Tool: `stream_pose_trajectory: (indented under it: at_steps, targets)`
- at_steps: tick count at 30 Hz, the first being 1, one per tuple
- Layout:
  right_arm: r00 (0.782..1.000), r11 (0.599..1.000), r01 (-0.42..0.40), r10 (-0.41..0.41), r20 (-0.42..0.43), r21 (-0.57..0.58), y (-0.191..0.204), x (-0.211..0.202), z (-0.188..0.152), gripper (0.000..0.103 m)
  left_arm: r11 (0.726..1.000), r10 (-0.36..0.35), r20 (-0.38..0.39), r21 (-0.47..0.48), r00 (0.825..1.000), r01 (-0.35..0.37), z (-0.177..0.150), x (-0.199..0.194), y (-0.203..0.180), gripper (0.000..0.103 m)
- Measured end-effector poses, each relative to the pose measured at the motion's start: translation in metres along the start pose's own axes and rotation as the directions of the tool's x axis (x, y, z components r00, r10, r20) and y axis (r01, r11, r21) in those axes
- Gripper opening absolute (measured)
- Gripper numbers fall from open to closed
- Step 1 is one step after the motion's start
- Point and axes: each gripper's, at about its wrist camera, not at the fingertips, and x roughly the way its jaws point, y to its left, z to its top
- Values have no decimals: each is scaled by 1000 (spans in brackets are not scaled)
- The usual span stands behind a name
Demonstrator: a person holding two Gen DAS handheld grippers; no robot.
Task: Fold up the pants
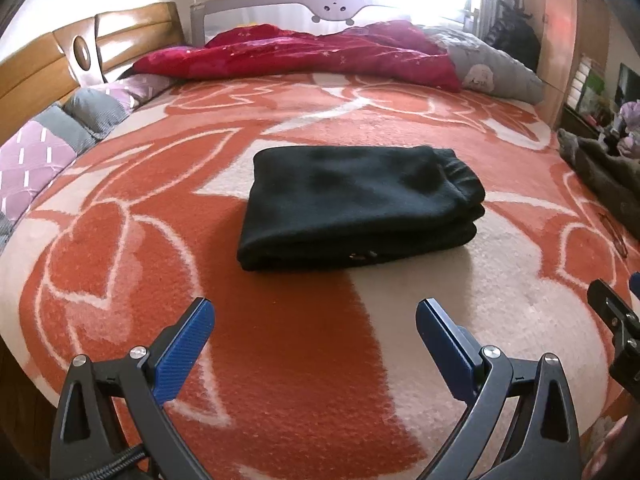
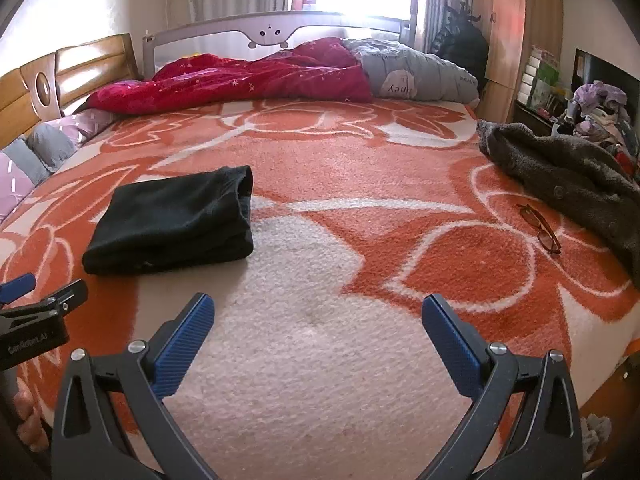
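Going left to right from my left wrist view, a wooden headboard [image 1: 52, 60] and patchwork pillows [image 1: 44, 144] line the left edge of the bed, whose orange and white blanket [image 1: 304, 360] fills most of the frame. My left gripper [image 1: 315, 314] hangs low over the blanket's near edge, its jaws spread wide and holding nothing, the blue pads [image 1: 186, 350] well apart. Straight ahead of it, near the middle of the bed, the pants [image 1: 356, 208] lie folded into a thick black stack, the elastic waistband turned to the right. Behind them a red quilt [image 1: 304, 54] is bunched along the far side, touching a grey quilt [image 1: 492, 68] on its right. From my right wrist view the pants [image 2: 172, 220] sit off to the left, well apart from my right gripper [image 2: 318, 312], which hovers over a white patch of the blanket [image 2: 320, 360] with its jaws also wide open and empty. Further right, a pair of brown glasses [image 2: 540, 228] rests on the blanket just beside a dark grey fleece garment [image 2: 568, 176] spread across the bed's right edge. A wooden wardrobe [image 2: 516, 24] stands beyond it, by the bright window.
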Motion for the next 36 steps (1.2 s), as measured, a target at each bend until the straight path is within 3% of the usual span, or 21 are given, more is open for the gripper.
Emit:
stream_pose_trajectory:
  at_steps: [14,30,36]
  targets:
    - [1000,1000,12,-12,-19,17,-4,3,-4,103,1000,-11,-21,21,1000,12,-4,4,-6,101]
    - [999,1000,17,-16,-47,19,-11,12,-11,103,998,47,-67,32,997,-45,-15,29,4,101]
    - [999,1000,17,-16,-47,22,-10,12,-12,103,999,27,-70,44,997,-24,-16,28,1,101]
